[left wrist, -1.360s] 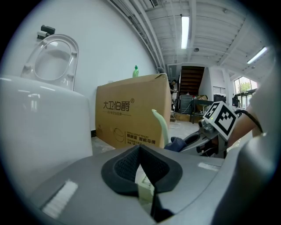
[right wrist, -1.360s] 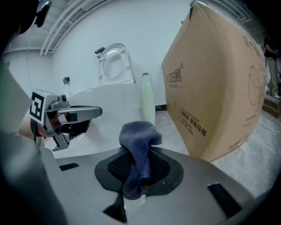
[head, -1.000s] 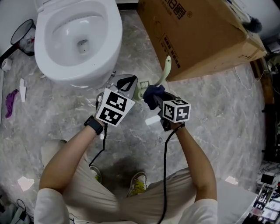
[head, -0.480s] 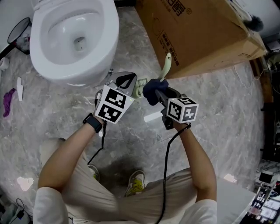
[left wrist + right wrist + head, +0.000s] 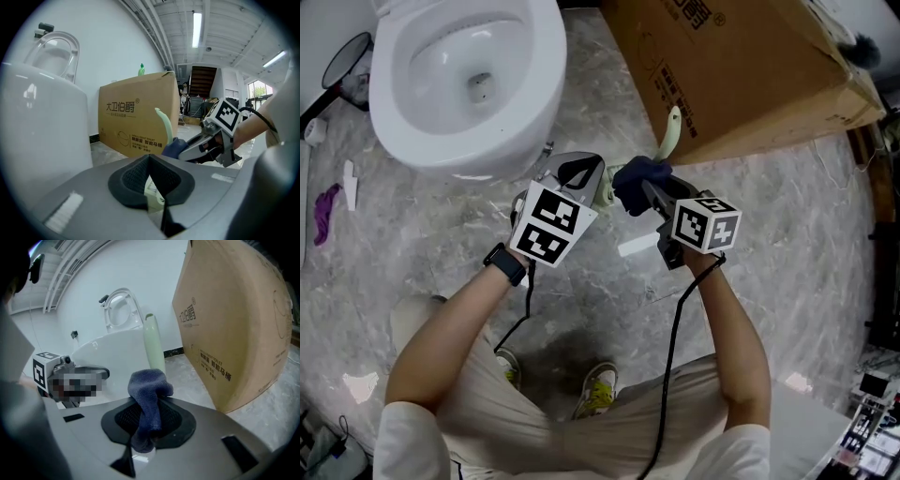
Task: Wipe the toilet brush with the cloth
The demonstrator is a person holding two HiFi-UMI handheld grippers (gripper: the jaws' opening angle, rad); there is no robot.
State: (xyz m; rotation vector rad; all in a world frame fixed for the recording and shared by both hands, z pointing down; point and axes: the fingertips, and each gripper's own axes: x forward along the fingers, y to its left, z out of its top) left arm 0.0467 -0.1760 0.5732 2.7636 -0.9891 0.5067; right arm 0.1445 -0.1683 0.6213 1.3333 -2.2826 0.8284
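Observation:
The toilet brush's pale green handle [image 5: 668,136] sticks out toward the cardboard box, clear of the floor. My left gripper [image 5: 586,180] is shut on the brush's lower end [image 5: 153,193]. The curved handle [image 5: 165,127] rises beyond the jaws. My right gripper [image 5: 645,195] is shut on a dark blue cloth [image 5: 635,180], which is bunched against the handle just beyond the left jaws. In the right gripper view the cloth [image 5: 148,397] hangs between the jaws, in front of the handle [image 5: 153,344]. The brush head is hidden.
A white toilet [image 5: 469,75] stands at the upper left. A large cardboard box [image 5: 741,66] fills the upper right. On the marble floor lie a small white piece [image 5: 637,246], a purple scrap [image 5: 323,214] and a white scrap [image 5: 349,184]. My shoes [image 5: 600,389] are below.
Both grippers, with brush and cloth, have drifted slightly up and to the right in the head view. Both grips are unchanged.

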